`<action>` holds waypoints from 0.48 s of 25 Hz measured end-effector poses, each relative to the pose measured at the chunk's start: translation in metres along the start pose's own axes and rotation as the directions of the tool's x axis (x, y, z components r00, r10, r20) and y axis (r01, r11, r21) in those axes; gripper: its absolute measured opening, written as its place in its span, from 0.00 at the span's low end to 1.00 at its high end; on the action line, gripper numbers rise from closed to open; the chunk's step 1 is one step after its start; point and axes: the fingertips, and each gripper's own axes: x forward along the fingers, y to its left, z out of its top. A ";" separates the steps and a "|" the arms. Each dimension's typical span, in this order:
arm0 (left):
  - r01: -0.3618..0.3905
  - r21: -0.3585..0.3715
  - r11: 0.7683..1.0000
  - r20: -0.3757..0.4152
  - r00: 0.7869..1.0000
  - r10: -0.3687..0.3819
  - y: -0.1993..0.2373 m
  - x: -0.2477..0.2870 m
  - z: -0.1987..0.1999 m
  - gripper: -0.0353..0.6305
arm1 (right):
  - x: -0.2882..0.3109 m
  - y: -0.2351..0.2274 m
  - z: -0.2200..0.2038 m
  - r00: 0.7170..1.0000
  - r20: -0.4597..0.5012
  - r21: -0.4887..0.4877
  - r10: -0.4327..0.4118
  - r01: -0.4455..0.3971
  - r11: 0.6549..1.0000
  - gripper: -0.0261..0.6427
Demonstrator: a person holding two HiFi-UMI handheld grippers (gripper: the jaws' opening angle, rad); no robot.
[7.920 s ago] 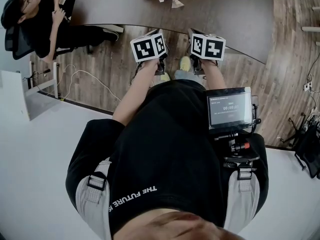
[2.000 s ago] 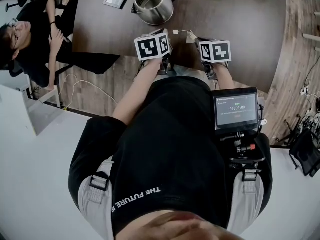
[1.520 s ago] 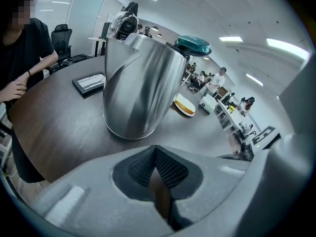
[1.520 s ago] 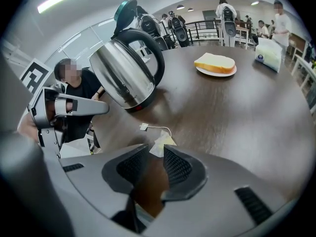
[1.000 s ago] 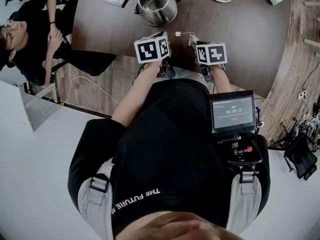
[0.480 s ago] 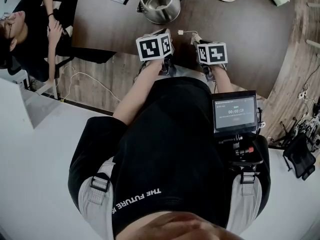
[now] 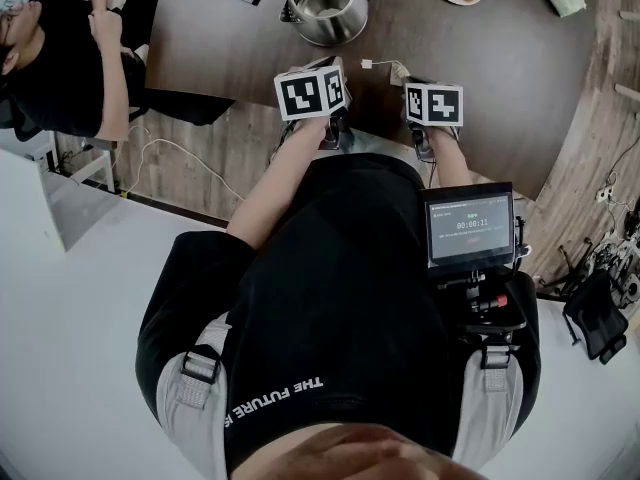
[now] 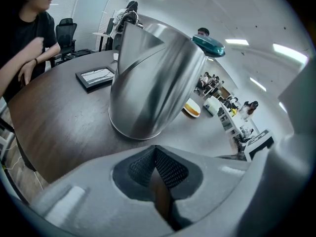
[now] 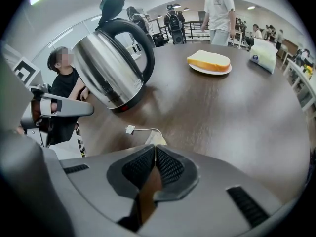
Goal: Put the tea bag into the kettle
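A steel kettle (image 7: 325,3) stands lid-up on the dark table (image 7: 480,88); it fills the left gripper view (image 8: 153,78) and stands at upper left of the right gripper view (image 9: 116,68). The tea bag (image 7: 401,69) lies near the table's front edge, its string leading to a small white tag (image 9: 130,129). My right gripper (image 9: 155,148) is closing its jaws, and the bag's near corner (image 9: 156,138) is caught at the tips. My left gripper (image 8: 155,148) is shut with nothing in it, just short of the kettle's base.
A plate with bread (image 9: 209,61) and a white pack (image 9: 264,53) sit far across the table. A framed tablet (image 8: 95,77) lies left of the kettle. A person (image 7: 50,58) sits at the table's left end. A screen unit (image 7: 468,226) hangs on my chest.
Both grippers came up from below the table edge over the last seconds. In the last second the right one edged onto the tea bag; the left one hardly moved. The seated person raised an arm.
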 end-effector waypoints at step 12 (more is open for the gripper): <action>0.007 0.004 1.000 0.001 1.000 -0.007 -0.004 0.001 0.003 0.05 | -0.006 0.000 0.009 1.000 0.020 0.011 0.023 -0.024 1.000 0.05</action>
